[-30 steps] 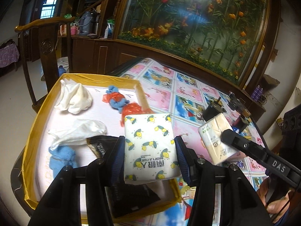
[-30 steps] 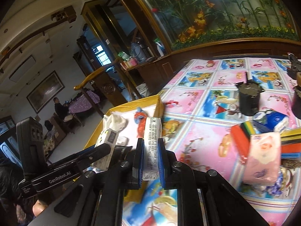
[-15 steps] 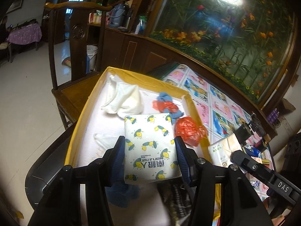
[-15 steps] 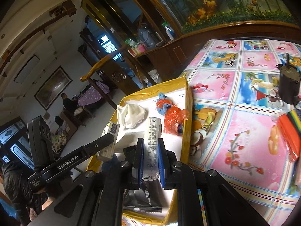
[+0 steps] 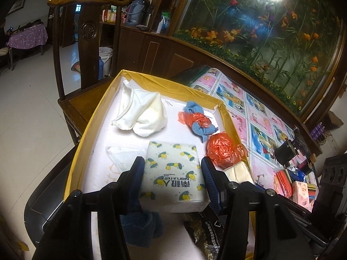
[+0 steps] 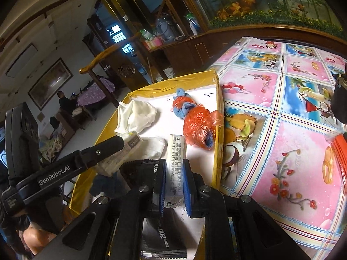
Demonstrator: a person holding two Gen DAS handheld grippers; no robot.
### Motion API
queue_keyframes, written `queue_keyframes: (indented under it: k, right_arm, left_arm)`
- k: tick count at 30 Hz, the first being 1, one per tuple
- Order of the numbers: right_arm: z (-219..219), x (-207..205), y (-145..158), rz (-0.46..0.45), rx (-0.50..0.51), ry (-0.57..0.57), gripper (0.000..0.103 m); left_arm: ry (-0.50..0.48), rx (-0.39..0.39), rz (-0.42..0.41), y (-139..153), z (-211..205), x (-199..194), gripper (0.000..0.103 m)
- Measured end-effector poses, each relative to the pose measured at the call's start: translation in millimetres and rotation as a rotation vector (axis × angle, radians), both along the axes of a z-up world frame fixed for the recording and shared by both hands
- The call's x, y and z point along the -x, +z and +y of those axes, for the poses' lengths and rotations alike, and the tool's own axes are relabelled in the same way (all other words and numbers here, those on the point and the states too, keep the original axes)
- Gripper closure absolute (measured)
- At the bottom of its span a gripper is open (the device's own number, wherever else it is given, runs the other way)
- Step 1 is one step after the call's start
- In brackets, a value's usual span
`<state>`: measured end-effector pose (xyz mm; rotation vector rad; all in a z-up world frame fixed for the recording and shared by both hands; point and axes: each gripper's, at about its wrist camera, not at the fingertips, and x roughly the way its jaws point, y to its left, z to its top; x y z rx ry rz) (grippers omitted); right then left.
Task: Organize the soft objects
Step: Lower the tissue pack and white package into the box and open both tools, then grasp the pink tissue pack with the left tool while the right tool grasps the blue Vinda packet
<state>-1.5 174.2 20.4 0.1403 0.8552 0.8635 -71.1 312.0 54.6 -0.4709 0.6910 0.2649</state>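
Yellow-walled tray [image 5: 151,80] lies under both: left hand-held gripper [image 5: 171,169] clasps a lemon-print tissue pack [image 5: 173,171] (jaws just widening), right hand-held gripper [image 6: 173,173] pinches a slim tissue pack [image 6: 176,164].

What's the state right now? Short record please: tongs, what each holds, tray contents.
left tongs: shut on lemon-print tissue pack, over the tray
right tongs: shut on slim tissue pack, held edge-on over the tray
tray: yellow walls, white floor
in tray: white cloth; blue cloth tangled with orange plastic; orange bag against the wall nearest the tablecloth
under the tongs: black packet, dark blue cloth
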Motion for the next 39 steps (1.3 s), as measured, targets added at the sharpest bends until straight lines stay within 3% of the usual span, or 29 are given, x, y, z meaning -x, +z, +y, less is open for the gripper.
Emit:
queue_keyframes:
  k: [3,11,21,30,32,36,39]
  right_arm:
    - [-3.2,-1.1,-1.6,0.013,-0.004,0.009,0.086]
    - [-15.2,6.4,9.7,-0.016,-0.032,0.011,0.075]
    - [-57.6,3.8,28.3,0.02,-0.133,-0.041,0.075]
    - [-149.9,-6.5,31.2,0.052,-0.168,-0.189,0.074]
    - [-180.2,-9.3,29.9,0.051,-0.171,-0.251,0.068]
    - [-227.8,-17.9,28.0,0.058,-0.191,-0.363,0.067]
    - [-246.2,-26.5,26.4,0.05,-0.123,-0.447,0.067]
  left_arm:
    - [-0.011,0.009,-0.002,1.5,-2.4,-0.6,0.04]
    - [-0.009,-0.011,-0.012,14.4,-14.1,2.2,0.038]
    - [-0.065,-0.029,-0.024,29.6,-41.0,8.6,0.037]
    - [-0.243,-0.067,-0.006,29.8,-110.6,-3.3,0.035]
    - [-0.273,-0.068,0.002,26.7,-126.4,-6.6,0.035]
    - [-0.349,-0.067,0.026,14.4,-161.7,-12.2,0.035]
    - [-0.431,-0.085,0.052,3.4,-194.8,-14.8,0.035]
